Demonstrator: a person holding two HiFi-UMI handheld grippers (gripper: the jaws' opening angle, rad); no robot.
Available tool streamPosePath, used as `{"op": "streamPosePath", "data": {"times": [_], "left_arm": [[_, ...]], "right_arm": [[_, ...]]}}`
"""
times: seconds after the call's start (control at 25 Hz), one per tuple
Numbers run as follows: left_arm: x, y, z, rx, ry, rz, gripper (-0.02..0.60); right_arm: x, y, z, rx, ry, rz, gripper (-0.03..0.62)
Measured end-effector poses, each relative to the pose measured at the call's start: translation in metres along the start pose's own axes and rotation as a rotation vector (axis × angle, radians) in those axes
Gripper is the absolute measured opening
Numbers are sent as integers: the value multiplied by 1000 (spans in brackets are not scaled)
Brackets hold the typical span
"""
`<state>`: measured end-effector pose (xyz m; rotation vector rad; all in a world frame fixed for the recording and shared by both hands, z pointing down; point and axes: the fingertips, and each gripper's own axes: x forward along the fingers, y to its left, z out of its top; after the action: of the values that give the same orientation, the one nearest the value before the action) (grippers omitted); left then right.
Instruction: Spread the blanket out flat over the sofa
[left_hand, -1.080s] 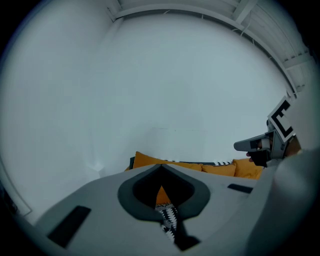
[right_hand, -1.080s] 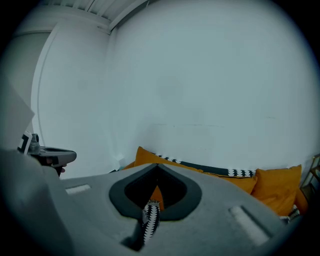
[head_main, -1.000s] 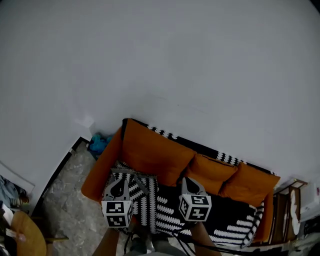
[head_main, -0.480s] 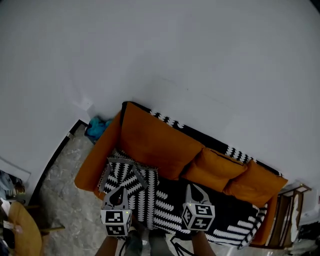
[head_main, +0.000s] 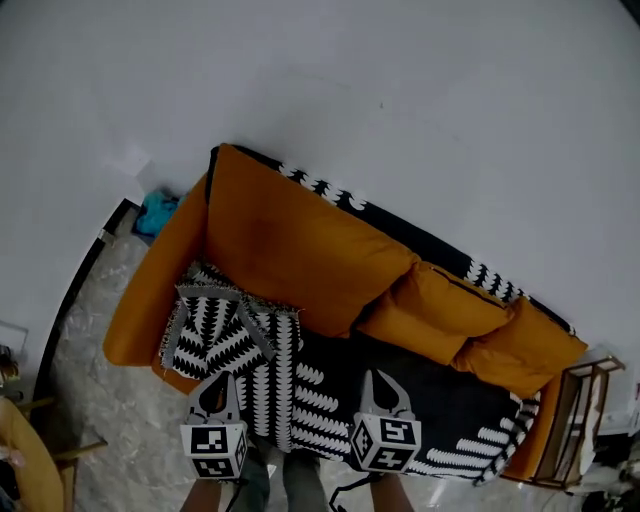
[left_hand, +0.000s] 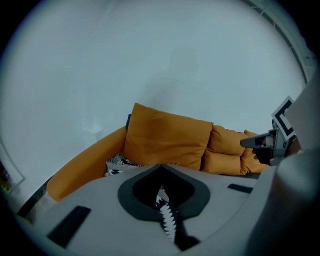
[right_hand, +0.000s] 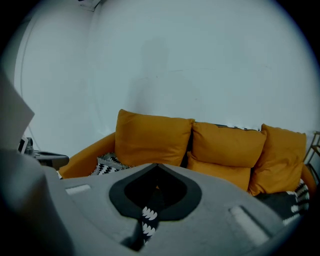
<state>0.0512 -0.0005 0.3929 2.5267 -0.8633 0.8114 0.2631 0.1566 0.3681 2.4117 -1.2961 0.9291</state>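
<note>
White wall backs the orange sofa (head_main: 270, 240), whose seat carries the black-and-white blanket (head_main: 300, 390), bunched at its left end. Left gripper (head_main: 217, 385) and right gripper (head_main: 379, 380) each pinch its front hem, side by side along the seat's front edge. The crumpled part lies nearer the left one.

The orange sofa (head_main: 148, 292) bears a black-and-white blanket (head_main: 245, 350) and cushions (head_main: 440, 300).

Left gripper (head_main: 221, 383) and right gripper (head_main: 379, 380) side by side, low in head view, both tilted forward and down, marker cubes nearest the camera. Jaws of each pressed together on a pinched strip of blanket (left_hand: 166, 218). Forearms (head_main: 402, 495) entering from the lower edge.
</note>
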Motion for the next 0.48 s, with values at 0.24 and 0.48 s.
{"op": "streamPosePath", "data": {"times": [0.24, 0.48], "left_arm": [[41, 6, -38, 2, -2, 8, 5], [67, 1, -79, 27, 39, -12, 5]], "right_arm": [[38, -7, -43, -12, 16, 7, 5], [60, -11, -84, -5, 70, -2, 5]]}}
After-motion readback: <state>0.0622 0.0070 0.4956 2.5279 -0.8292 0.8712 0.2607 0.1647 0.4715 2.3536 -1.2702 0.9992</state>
